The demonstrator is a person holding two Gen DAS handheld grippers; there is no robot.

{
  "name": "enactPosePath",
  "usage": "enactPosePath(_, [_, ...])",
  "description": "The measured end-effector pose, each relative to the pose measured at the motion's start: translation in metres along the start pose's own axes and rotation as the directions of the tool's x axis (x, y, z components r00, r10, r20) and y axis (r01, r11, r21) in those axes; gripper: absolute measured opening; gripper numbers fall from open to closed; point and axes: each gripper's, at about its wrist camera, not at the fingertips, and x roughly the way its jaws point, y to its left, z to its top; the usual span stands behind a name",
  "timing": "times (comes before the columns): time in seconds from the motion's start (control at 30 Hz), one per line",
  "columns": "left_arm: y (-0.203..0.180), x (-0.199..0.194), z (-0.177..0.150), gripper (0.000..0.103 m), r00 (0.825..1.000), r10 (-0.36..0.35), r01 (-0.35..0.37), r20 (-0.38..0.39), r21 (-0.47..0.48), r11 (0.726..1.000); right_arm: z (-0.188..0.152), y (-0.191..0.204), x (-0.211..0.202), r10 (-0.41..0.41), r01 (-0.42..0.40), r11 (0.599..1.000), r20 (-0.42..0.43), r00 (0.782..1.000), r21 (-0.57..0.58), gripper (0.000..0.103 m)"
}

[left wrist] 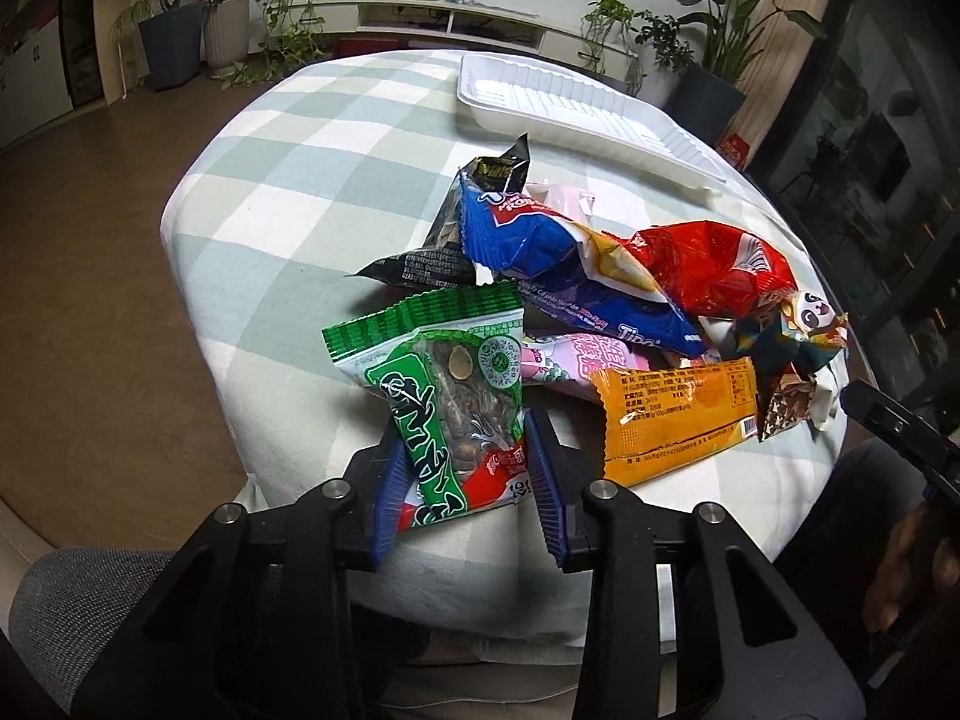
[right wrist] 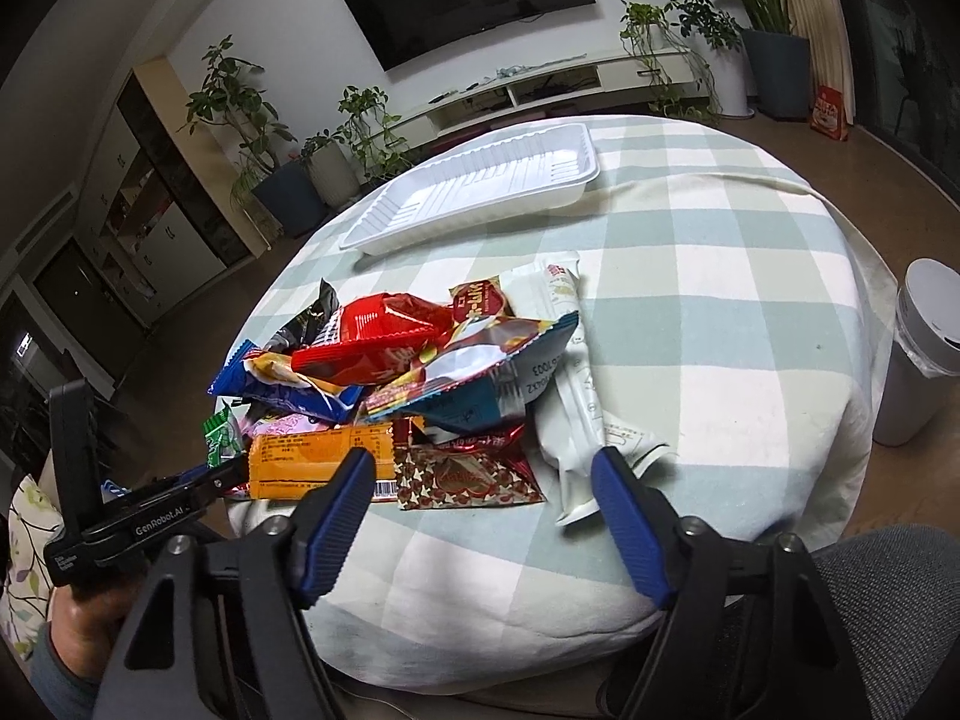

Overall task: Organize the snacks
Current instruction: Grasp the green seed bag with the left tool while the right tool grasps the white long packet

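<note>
The left gripper (left wrist: 465, 468) has its ribbed blue jaws clamped on a crinkly green seed packet (left wrist: 444, 396) at the table's near edge. The right gripper (right wrist: 480, 516) hangs wide apart before the glossy wrapper pile (right wrist: 408, 372). One ridged white plastic tray (right wrist: 480, 192) sits at the checked cloth's (right wrist: 720, 300) far edge.

Both views are softly and evenly lit by dim indoor light. Strong fisheye bending is seen at the edges, with dark vignetted corners. Glare is caught on the red wrapper (left wrist: 708, 267) and the tray (right wrist: 480, 192). The tablecloth (right wrist: 690, 312) is sharply rendered; only faint shadows are cast.
</note>
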Motion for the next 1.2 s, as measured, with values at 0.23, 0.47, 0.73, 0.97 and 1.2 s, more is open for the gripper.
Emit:
enactPosePath(0.23, [0.0,-0.006,-0.003,0.031,1.0,-0.029,0.029,0.003,0.006,1.0,0.001,0.0,-0.001,-0.005,0.005,1.0,0.004,1.0,-0.002,0.068])
enactPosePath(0.47, [0.009,-0.013,-0.003,0.031,0.996,-0.092,0.092,0.011,-0.033,0.995,0.007,-0.007,-0.01,0.0,-0.001,0.999,0.032,0.999,0.034,0.068])
enactPosePath(0.73, [0.014,-0.025,-0.007,0.031,0.984,-0.173,0.174,0.036,-0.032,0.984,0.021,-0.011,-0.008,0.063,-0.063,0.995,0.005,0.998,0.079,0.068])
enactPosePath(0.97, [0.012,-0.026,-0.009,0.031,0.978,-0.205,0.205,0.045,-0.014,0.979,0.027,0.005,0.006,0.133,-0.127,0.986,-0.049,0.99,0.109,0.068])
enactPosePath(1.2, [0.013,-0.025,-0.01,0.031,0.974,-0.223,0.223,0.043,-0.006,0.975,0.044,-0.004,-0.007,0.033,-0.033,0.997,0.002,0.999,0.07,0.061])
